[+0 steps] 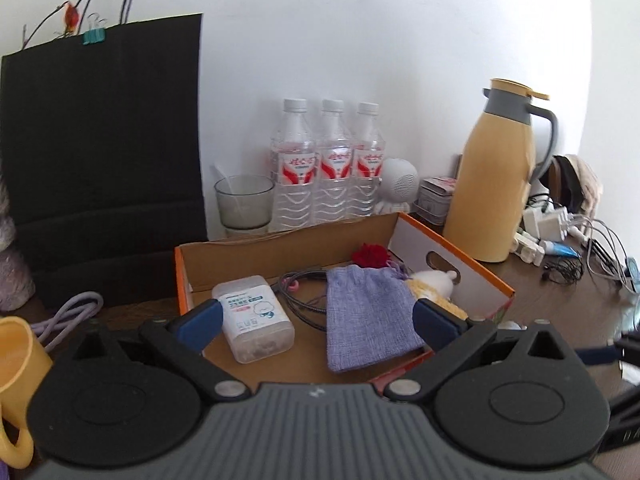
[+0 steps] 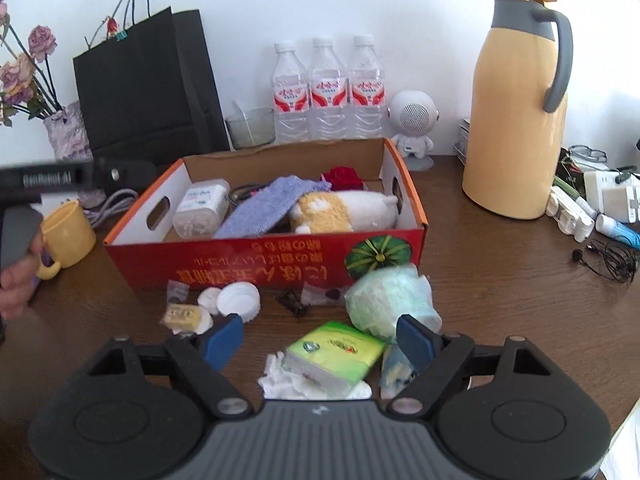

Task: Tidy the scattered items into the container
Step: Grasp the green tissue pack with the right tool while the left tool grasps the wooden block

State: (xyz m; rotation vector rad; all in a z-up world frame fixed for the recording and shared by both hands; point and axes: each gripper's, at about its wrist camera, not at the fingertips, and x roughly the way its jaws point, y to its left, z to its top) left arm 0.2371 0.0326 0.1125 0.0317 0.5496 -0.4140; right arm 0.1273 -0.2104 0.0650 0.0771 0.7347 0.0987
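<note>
right gripper (image 2: 320, 340) fingers wide, empty; green tissue pack (image 2: 334, 354) lies between them, at 6 o'clock of the cardboard box (image 2: 264, 256); light, soft, likely slippery: grip across its long sides

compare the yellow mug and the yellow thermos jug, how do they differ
The yellow mug is short and open-topped; the yellow thermos jug is tall with a closed lid. The mug's handle is yellow, the jug's grey. The mug stands left of the cardboard box, the jug right of it. Both stand upright on the table.
</note>
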